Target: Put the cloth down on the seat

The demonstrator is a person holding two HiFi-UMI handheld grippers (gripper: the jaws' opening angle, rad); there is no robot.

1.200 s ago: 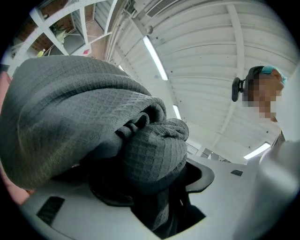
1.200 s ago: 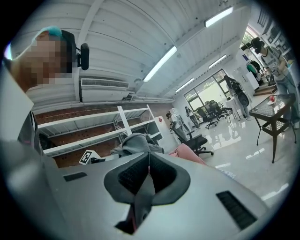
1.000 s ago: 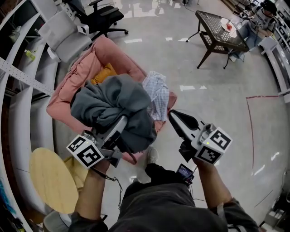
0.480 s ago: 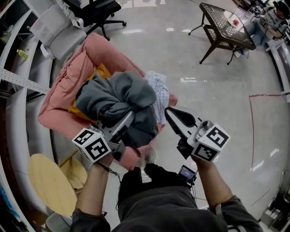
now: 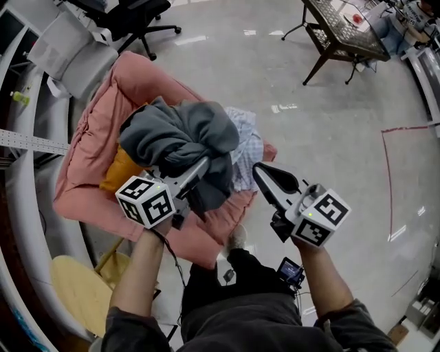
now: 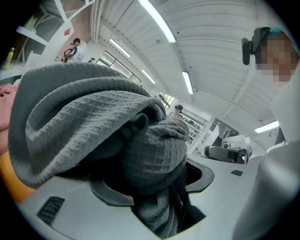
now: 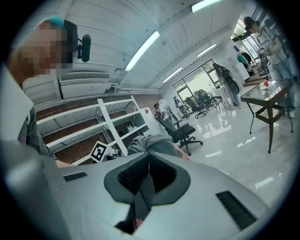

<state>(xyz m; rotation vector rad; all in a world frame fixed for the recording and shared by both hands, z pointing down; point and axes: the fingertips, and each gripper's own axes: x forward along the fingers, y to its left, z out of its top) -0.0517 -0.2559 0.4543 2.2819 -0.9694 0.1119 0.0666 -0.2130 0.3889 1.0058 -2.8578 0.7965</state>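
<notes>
A bulky grey knitted cloth (image 5: 180,137) hangs bunched over the pink armchair (image 5: 89,158), above its seat. My left gripper (image 5: 201,173) is shut on a thick fold of it; in the left gripper view the grey cloth (image 6: 93,140) fills the space between the jaws and hides the fingertips. A pale checked cloth (image 5: 246,148) lies over the chair's right arm. My right gripper (image 5: 263,175) is held to the right of the chair with its jaws shut and nothing in them (image 7: 149,161).
An orange cushion (image 5: 118,172) lies in the chair. A round wooden side table (image 5: 86,292) stands at lower left. White shelving (image 5: 27,137) runs along the left. An office chair (image 5: 134,14) and a dark lattice table (image 5: 340,34) stand farther off on the glossy floor.
The left gripper has carried the grey cloth up and back over the pink chair's seat. The right gripper has kept its place beside the chair.
</notes>
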